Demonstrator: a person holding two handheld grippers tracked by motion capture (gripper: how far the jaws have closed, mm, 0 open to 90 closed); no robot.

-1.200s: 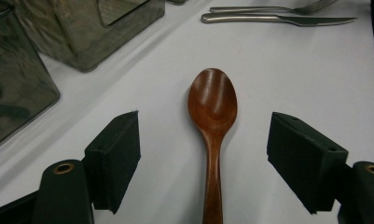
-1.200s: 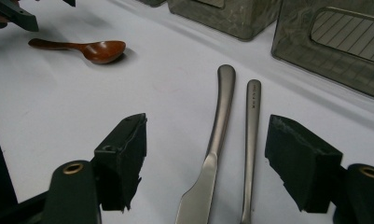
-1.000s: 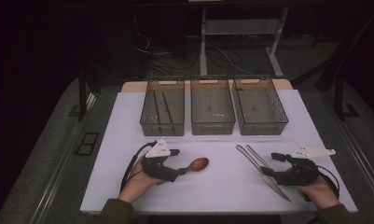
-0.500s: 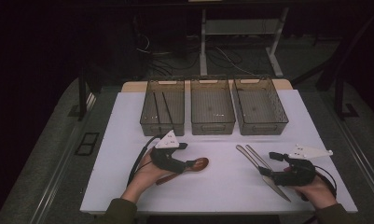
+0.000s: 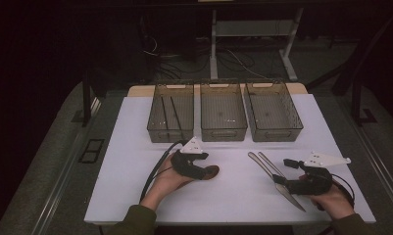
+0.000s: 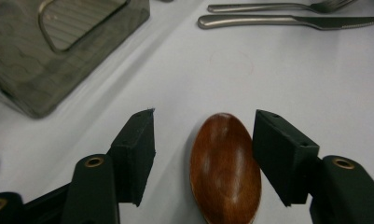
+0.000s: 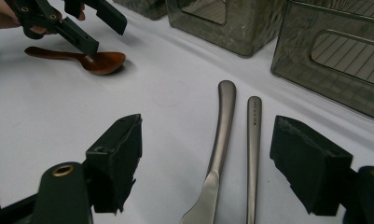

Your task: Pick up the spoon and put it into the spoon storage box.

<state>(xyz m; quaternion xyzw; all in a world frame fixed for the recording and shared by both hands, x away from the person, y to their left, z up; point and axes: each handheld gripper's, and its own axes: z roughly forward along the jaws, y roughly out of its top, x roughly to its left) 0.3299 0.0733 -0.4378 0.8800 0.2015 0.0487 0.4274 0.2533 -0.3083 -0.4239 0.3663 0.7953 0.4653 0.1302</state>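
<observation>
A brown wooden spoon lies on the white table left of centre. My left gripper is low over it. In the left gripper view the spoon's bowl lies between the jaws of the left gripper. They have just been closing: the right pad stands close beside the bowl and the left pad is well apart. A steel knife and fork lie side by side at the right. My right gripper is open, with the knife handle and fork handle between its spread jaws.
Three see-through grey bins stand in a row at the back of the table. The left bin holds two thin dark sticks. A person's hands and sleeves come in from the near edge. Dark floor and desk legs lie beyond.
My left gripper has slid right along the spoon to its bowl, and its jaws have narrowed around it. The right gripper has stayed put.
</observation>
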